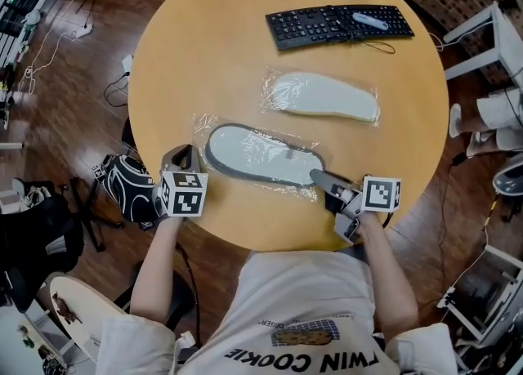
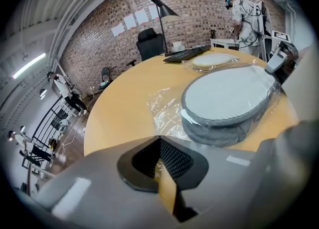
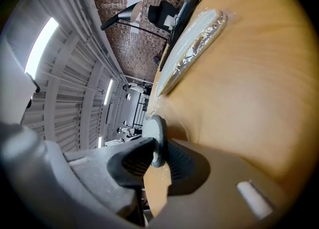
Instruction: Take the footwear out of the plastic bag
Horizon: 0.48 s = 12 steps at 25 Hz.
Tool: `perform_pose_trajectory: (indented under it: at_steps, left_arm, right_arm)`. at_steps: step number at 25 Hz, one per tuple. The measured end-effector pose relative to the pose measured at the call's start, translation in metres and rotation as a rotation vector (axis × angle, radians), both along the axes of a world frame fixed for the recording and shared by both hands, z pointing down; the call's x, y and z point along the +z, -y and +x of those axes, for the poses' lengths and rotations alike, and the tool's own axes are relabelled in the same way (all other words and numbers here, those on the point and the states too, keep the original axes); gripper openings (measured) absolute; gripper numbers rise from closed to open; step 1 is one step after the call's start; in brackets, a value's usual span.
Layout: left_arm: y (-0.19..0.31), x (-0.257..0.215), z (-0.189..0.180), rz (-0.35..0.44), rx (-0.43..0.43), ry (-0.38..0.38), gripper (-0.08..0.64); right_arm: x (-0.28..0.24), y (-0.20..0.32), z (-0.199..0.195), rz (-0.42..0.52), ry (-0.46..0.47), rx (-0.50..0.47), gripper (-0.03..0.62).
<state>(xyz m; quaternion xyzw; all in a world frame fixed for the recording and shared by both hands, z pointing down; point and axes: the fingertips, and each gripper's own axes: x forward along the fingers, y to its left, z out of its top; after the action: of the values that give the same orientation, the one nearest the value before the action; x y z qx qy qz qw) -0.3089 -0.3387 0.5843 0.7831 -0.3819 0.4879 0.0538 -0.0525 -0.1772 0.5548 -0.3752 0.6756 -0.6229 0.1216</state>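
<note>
here the round wooden surface [image 1: 204, 55] carries a keyboard [image 1: 339, 24], a white bagged slipper [image 1: 327, 97] and, nearer us, the grey-rimmed slipper [image 1: 261, 157] in its plastic bag [image 1: 202, 126]. only the left gripper view shows us a person [image 2: 246, 16] standing by a brick wall [image 2: 199, 3]. our left tongs [image 2: 159, 140] are clenched on the bag's corner. our right tongs [image 3: 157, 150], partly closed, grasp the grey-rimmed slipper's rim.

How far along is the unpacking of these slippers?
Nothing is out yet: both slippers lie bagged. In hand: the left tool seems to pinch the near plastic bag; the right tool grips its grey slipper. Left: pulling it out, then the far slipper.
</note>
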Motion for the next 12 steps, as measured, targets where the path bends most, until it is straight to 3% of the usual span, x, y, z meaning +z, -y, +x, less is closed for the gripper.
perform_pose_trajectory:
  at_steps: [12]
  left_arm:
    - [-0.001, 0.001, 0.000, 0.024, -0.045, 0.067, 0.002]
  right_arm:
    - [-0.007, -0.024, 0.032, 0.045, 0.012, 0.011, 0.072]
